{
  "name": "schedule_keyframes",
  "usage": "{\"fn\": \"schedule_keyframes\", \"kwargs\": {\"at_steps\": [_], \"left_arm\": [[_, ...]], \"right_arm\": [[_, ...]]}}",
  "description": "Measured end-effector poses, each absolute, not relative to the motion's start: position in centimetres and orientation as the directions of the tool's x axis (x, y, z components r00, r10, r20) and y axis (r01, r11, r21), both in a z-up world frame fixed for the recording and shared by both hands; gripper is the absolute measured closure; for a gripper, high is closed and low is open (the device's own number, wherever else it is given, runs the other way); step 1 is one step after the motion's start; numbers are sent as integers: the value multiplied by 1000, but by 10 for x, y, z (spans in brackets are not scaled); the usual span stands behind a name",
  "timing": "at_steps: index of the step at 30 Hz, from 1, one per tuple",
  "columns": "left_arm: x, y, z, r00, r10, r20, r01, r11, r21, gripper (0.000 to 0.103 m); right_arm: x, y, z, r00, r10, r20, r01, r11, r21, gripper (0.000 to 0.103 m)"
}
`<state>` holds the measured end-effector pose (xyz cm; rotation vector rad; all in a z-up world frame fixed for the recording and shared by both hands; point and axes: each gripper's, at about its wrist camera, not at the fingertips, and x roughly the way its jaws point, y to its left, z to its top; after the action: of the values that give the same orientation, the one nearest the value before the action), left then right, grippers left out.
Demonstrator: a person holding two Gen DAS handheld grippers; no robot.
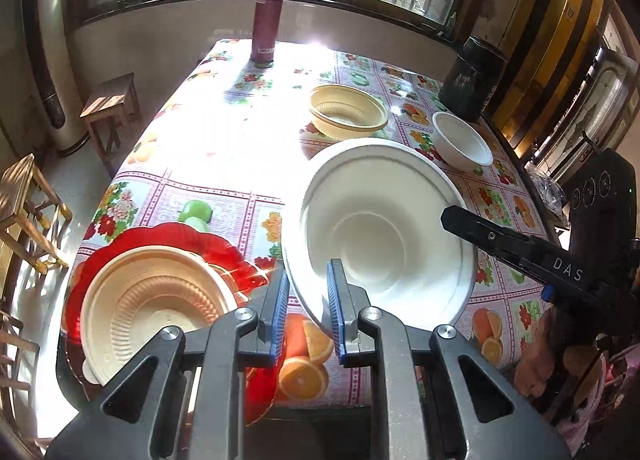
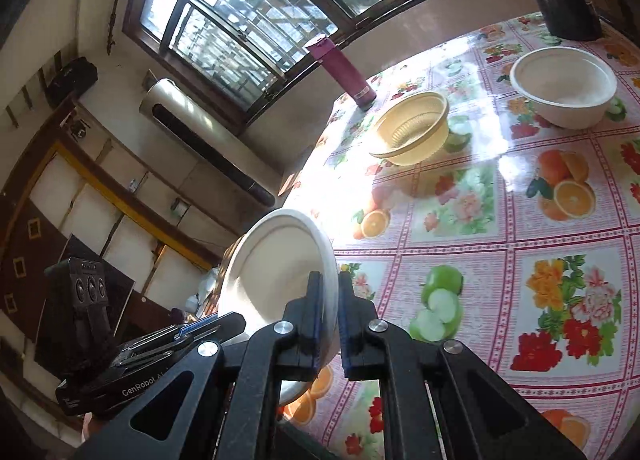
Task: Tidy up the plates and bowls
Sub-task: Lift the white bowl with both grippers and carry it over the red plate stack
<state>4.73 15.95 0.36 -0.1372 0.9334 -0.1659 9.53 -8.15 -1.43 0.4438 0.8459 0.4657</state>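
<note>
Both my grippers are clamped on the same white plate (image 1: 384, 236), which hangs tilted above the flowered tablecloth (image 1: 224, 164). My left gripper (image 1: 308, 300) has its blue-padded fingers (image 1: 334, 300) drawn nearly together over the plate's near rim, one pad inside the dish and one beneath it. My right gripper (image 2: 330, 320) pinches the opposite rim, its fingers as close as they go, with only the thin edge of the plate between them (from the left wrist camera I see that gripper's black fingers reaching in over the plate's far right edge).

Just left of my left fingers a cream ribbed plate (image 1: 156, 308) sits on a red scalloped plate (image 1: 192, 244), both resting on the cloth near the table's front edge. Beyond the held plate, farther from my fingertips, stand a cream ribbed bowl (image 1: 348, 112) and, to its right, a white bowl (image 1: 462, 140), apart from each other. A purple flask (image 1: 267, 20) stands upright at the far end of the table, and a dark canister (image 1: 472, 76) stands at the far right, just behind the white bowl.
</note>
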Motion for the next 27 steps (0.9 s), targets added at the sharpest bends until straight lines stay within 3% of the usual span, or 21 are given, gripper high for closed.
{"fn": "schedule_keyframes", "kwargs": {"at_steps": [10,18,20,21,22,23,24,25,26,27], "left_arm": [[12,250,-8,598,-72,-798,-67,988,-140,87],[8,270,-47,531,-39,-846,-132,983,-128,87],[9,270,-50,530,-27,-847,-138,984,-117,83],[8,269,-50,532,-11,-847,-140,985,-100,76],[6,269,-49,536,3,-844,-142,986,-86,57],[5,268,-47,545,14,-838,-144,987,-78,46],[2,269,-44,559,30,-829,-150,987,-65,26],[0,269,-40,574,54,-817,-159,986,-47,19],[-4,270,-35,594,80,-801,-170,985,-28,19],[-7,272,-30,615,98,-783,-181,983,-19,19]], "right_arm": [[99,45,-25,480,588,-651,-355,809,468,96],[90,85,-64,476,472,-742,-395,869,299,92],[85,91,-66,501,437,-747,-411,880,239,92],[81,93,-64,518,424,-743,-422,882,209,90],[79,93,-61,537,413,-735,-432,884,181,88],[75,94,-57,553,409,-726,-441,883,161,73],[71,94,-52,567,410,-715,-448,881,151,53],[68,90,-47,581,415,-700,-451,880,148,45],[65,86,-41,595,423,-683,-453,879,150,37],[63,81,-37,606,432,-667,-457,876,153,36]]}}
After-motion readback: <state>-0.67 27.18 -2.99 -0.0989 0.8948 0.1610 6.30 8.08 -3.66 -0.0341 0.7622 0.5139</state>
